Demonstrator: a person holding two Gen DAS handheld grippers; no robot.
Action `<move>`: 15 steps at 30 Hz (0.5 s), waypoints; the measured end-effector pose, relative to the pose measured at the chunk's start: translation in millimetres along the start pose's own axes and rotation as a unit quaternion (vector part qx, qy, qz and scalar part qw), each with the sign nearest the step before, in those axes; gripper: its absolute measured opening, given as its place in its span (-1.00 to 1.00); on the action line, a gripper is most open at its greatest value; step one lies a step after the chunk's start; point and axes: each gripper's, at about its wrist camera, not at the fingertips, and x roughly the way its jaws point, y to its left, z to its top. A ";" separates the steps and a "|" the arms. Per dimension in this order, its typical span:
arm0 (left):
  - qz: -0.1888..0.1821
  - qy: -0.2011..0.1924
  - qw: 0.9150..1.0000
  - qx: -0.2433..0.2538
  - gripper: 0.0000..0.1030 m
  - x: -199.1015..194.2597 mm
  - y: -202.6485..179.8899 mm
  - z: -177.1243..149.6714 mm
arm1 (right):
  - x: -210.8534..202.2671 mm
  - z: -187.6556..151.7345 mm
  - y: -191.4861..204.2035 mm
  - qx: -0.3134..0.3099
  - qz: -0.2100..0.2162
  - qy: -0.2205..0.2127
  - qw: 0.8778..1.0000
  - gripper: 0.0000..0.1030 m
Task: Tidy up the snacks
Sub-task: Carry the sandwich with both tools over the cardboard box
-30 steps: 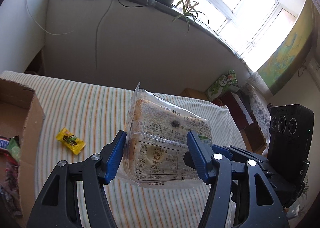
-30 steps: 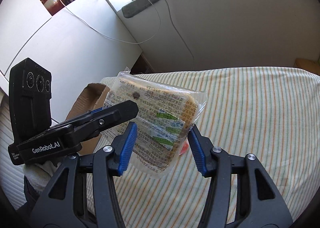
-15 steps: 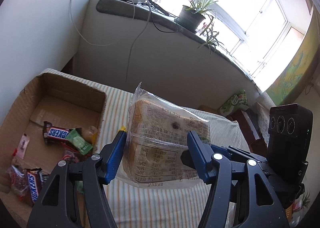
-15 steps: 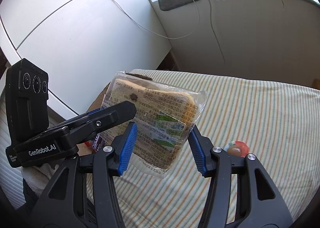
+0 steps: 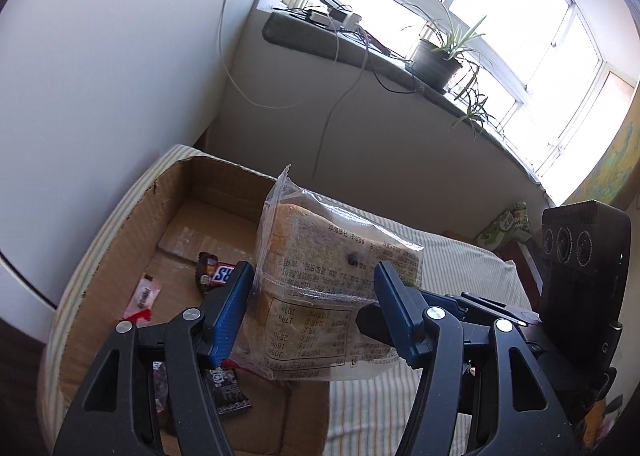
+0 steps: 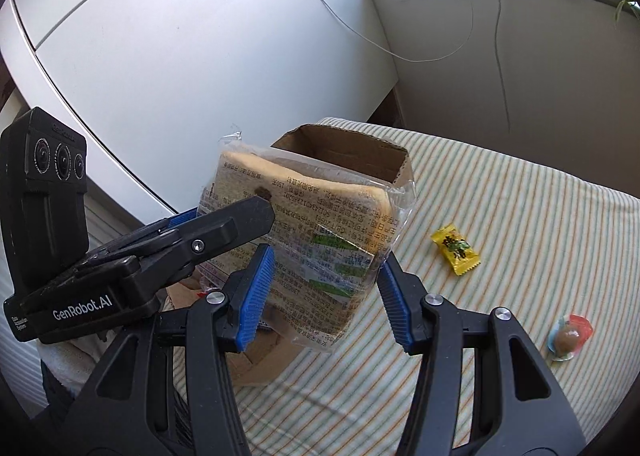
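Both grippers hold one clear bag of sliced bread, which also shows in the right wrist view. My left gripper is shut on its one end and my right gripper is shut on the other. The bag hangs in the air over the right edge of an open cardboard box, also seen in the right wrist view. Inside the box lie a Snickers bar, a red-and-white sachet and dark wrappers.
The box stands on a striped cloth. On the cloth to the right lie a yellow candy and a round sweet in a clear red-blue wrapper. A white cabinet stands close on the left. A windowsill with a plant is behind.
Both grippers have carried the bread bag to the left, from over the open cloth to over the box. The box inside and its snacks came into view.
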 end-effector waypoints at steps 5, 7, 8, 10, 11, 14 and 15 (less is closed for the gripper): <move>0.005 -0.003 1.000 -0.011 0.18 -0.7 18.4 0.8 | 16.1 5.9 9.7 -0.013 -0.004 0.004 1.000 0.07; 0.003 -0.003 1.000 -0.017 0.18 -0.6 24.2 0.9 | 19.0 9.0 14.3 -0.022 -0.010 0.004 1.000 0.07; 0.003 -0.003 1.000 -0.021 0.18 -0.6 26.5 0.6 | 22.3 13.1 14.5 -0.025 -0.012 0.006 1.000 0.07; 0.001 -0.003 1.000 -0.027 0.18 -0.3 31.0 0.4 | 25.9 15.4 14.4 -0.029 -0.014 0.009 0.999 0.07; -0.001 -0.002 1.000 -0.029 0.18 -0.5 33.4 -0.1 | 26.9 16.3 15.3 -0.031 -0.016 0.009 0.999 0.07; -0.004 -0.002 0.999 -0.035 0.18 -1.3 38.1 -0.8 | 29.9 20.0 21.6 -0.044 -0.023 0.009 0.999 0.07; -0.003 -0.004 0.999 -0.035 0.18 -3.0 39.5 -1.1 | 30.7 20.9 22.9 -0.045 -0.023 0.010 0.999 0.07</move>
